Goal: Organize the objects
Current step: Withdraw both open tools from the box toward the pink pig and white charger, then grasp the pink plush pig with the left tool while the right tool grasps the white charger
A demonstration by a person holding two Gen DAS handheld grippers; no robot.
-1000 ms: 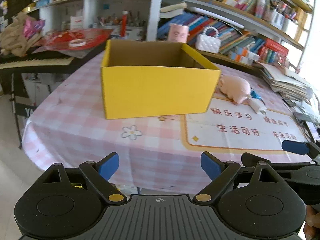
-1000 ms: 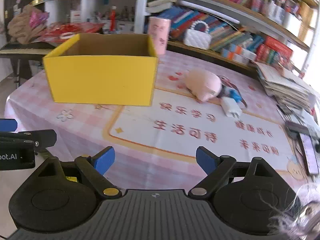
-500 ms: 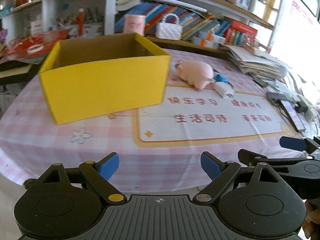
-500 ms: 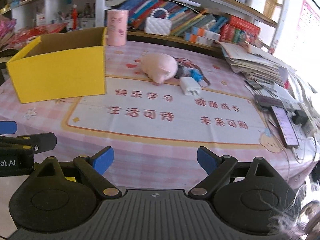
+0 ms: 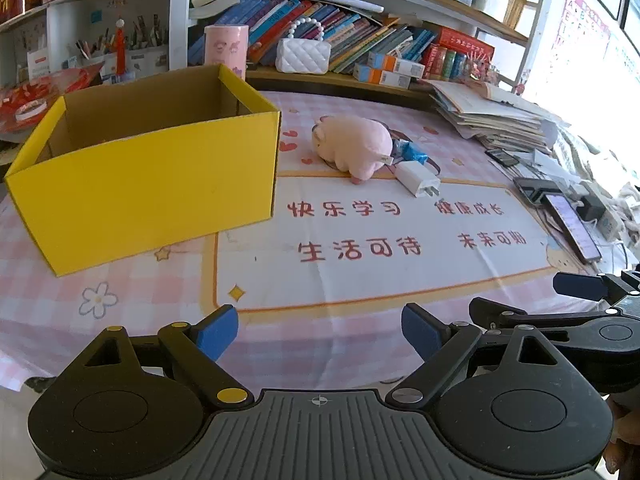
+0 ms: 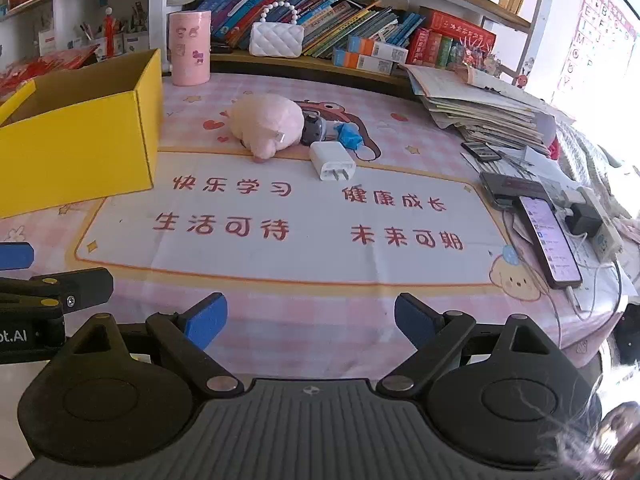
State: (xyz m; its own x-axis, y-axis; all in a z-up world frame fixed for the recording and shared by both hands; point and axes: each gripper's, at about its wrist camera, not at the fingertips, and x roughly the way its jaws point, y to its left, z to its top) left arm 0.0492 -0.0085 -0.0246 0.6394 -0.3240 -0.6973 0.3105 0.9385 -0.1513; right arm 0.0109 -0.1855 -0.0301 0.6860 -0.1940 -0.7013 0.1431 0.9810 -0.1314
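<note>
left wrist view: the left gripper [image 5: 320, 330] hangs spread and empty at the table edge, yellow box [image 5: 144, 184] ahead-left; keep clear of it. right wrist view: the right gripper [image 6: 310, 316], also spread and empty, should probably straddle the plush pig [image 6: 266, 124] beside the white charger [image 6: 332, 160].

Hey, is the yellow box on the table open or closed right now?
Open. The yellow box has no lid or flaps over it; the left wrist view shows its brown inner walls. Its floor is hidden.
</note>
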